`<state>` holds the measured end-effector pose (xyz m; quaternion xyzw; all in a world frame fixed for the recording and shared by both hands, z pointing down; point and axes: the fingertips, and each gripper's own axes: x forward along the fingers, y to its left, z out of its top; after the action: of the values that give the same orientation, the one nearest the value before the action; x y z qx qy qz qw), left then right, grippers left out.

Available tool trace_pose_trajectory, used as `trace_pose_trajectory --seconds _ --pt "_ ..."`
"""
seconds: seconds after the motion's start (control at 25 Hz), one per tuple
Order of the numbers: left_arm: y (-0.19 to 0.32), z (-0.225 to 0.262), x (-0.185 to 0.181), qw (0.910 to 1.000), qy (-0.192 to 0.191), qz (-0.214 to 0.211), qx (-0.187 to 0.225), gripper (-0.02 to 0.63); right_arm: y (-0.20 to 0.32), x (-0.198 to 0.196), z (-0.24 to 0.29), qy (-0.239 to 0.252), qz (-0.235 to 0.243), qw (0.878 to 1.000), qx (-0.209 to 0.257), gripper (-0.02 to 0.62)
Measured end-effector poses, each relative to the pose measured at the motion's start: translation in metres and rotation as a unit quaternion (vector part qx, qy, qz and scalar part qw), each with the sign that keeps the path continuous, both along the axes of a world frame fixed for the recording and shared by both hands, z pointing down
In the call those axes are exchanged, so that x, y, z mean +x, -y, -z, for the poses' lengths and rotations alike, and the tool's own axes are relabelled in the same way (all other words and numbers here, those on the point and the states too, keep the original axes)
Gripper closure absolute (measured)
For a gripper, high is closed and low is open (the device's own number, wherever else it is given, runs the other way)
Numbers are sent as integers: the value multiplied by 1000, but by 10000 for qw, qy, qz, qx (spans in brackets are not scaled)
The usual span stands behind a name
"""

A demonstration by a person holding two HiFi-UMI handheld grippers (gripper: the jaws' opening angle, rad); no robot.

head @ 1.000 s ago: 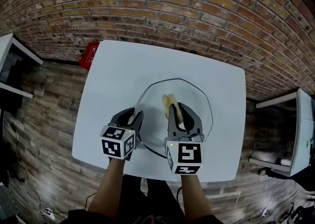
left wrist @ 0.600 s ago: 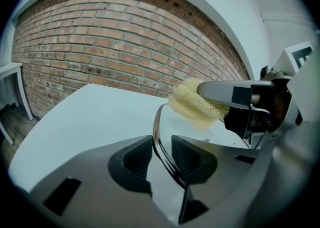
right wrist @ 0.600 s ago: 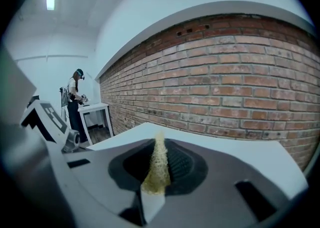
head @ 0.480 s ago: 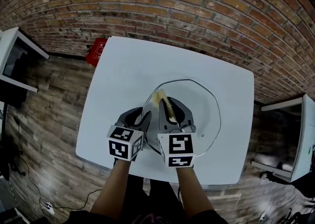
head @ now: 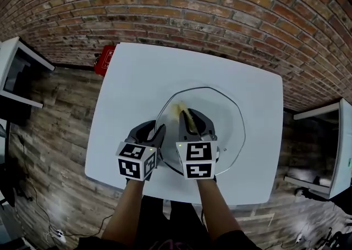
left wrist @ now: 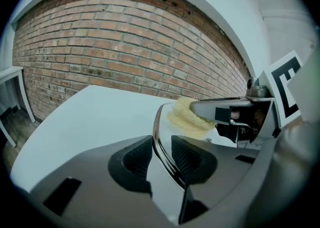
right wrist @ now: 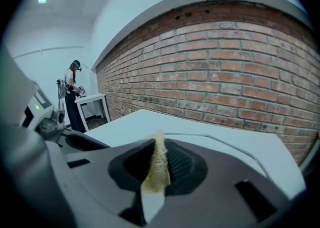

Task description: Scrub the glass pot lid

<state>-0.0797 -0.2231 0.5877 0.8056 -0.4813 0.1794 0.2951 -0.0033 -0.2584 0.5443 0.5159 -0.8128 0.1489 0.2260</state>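
The glass pot lid (head: pixel 226 112) lies tilted on the white table (head: pixel 137 78), a clear disc with a dark metal rim. My left gripper (head: pixel 157 132) is shut on the lid's near-left rim; the rim (left wrist: pixel 157 139) runs between its two ribbed pads (left wrist: pixel 186 156). My right gripper (head: pixel 193 120) is shut on a thin yellow scrub pad (head: pixel 181 110), which pokes out past the jaws onto the lid's left part. In the right gripper view the pad (right wrist: pixel 159 162) stands edge-on between the pads, with the lid's rim (right wrist: pixel 235 147) curving beyond. The left gripper view shows the yellow pad (left wrist: pixel 184 117) pressed on the glass.
A brick wall (head: pixel 220 12) runs behind the table. A red object (head: pixel 103 60) sits on the wooden floor at the table's far-left corner. White side tables stand at the left (head: pixel 15 73) and right (head: pixel 333 150). A person (right wrist: pixel 73 96) stands far off by a white table.
My right gripper has moved left across the lid with the yellow pad, closer to the left gripper. The left gripper keeps its hold on the rim.
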Motion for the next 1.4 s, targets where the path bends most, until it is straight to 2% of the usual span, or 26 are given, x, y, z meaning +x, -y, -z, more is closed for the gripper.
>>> trace_pose_trajectory --seconds 0.28,0.6,0.76,0.84,0.92,1.0,1.08,1.2,1.28,1.4 --pt "-1 0 -1 10000 33 25 10 480 4 61 -7 -355 -675 9969 -169 537" --pt "-1 0 1 10000 28 51 25 480 -2 123 -5 -886 -1388 9857 -357 537" --pt "-2 0 1 10000 14 66 26 480 -7 152 5 -1347 -1650 9767 -277 537" --pt "-2 0 2 10000 -5 66 29 480 -9 158 19 -1289 -1722 9766 -83 537" --pt "-2 0 2 10000 -35 70 29 480 -10 142 33 -1072 -1538 9822 126 537" --pt "-3 0 0 10000 -40 86 27 480 -14 101 38 -752 -1052 9915 170 537" --pt "-3 0 -1 9999 -29 102 21 480 -22 52 32 -487 -432 9979 69 537" --pt "-2 0 1 9999 -33 100 6 480 -38 -2 18 -294 251 9991 -152 537" --pt "-1 0 2 9999 -43 94 4 482 -43 -17 9 -317 422 9983 -258 537" --pt "0 0 1 10000 -54 77 7 482 -43 -12 -3 -547 414 9969 -396 537"
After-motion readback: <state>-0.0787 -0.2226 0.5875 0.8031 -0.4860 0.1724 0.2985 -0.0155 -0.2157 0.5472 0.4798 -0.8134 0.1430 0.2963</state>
